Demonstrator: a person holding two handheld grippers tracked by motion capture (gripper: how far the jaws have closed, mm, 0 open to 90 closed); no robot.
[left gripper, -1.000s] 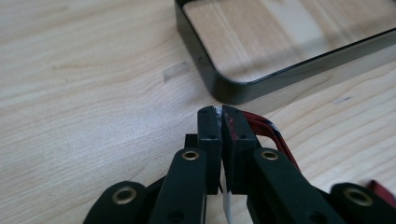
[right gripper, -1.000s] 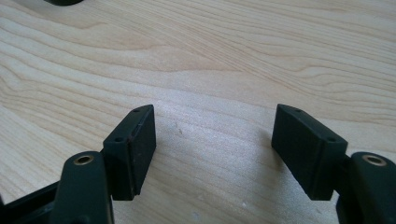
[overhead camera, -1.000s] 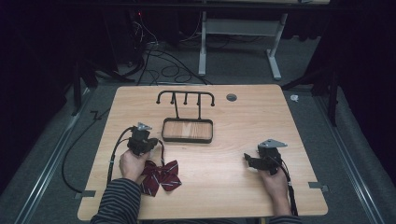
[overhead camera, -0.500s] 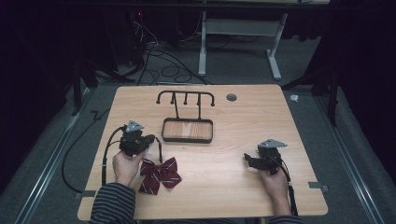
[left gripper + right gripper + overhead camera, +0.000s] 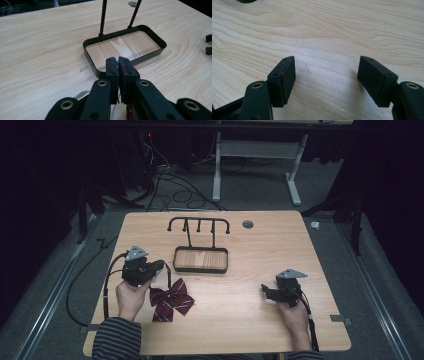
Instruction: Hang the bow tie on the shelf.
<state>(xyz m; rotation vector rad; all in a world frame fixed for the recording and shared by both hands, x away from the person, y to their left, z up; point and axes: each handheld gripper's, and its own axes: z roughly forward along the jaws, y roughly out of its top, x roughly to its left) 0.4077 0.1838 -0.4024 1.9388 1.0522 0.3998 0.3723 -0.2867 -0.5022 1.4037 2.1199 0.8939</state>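
Observation:
A dark red bow tie (image 5: 171,301) with white stripes lies flat on the wooden table (image 5: 240,330) near its front left. Its thin strap (image 5: 168,280) runs up to my left gripper (image 5: 161,265), which is shut on it. In the left gripper view the jaws (image 5: 118,61) are pressed together with a bit of red and white strap pinched between them, just short of the tray. My right gripper (image 5: 264,291) rests low over the table at the front right, open. Bare wood shows between its fingers (image 5: 327,72).
A black metal tray (image 5: 176,260) with a wooden floor stands mid-table, its near wall (image 5: 147,56) close ahead of the left jaws. A black hook rack (image 5: 199,222) rises behind it. A round grommet (image 5: 247,224) sits at the far edge. Cables lie on the floor beyond.
My left gripper has drifted slightly left, still shut on the strap, and the bow tie has crept a little toward the tray. The right gripper has stayed put.

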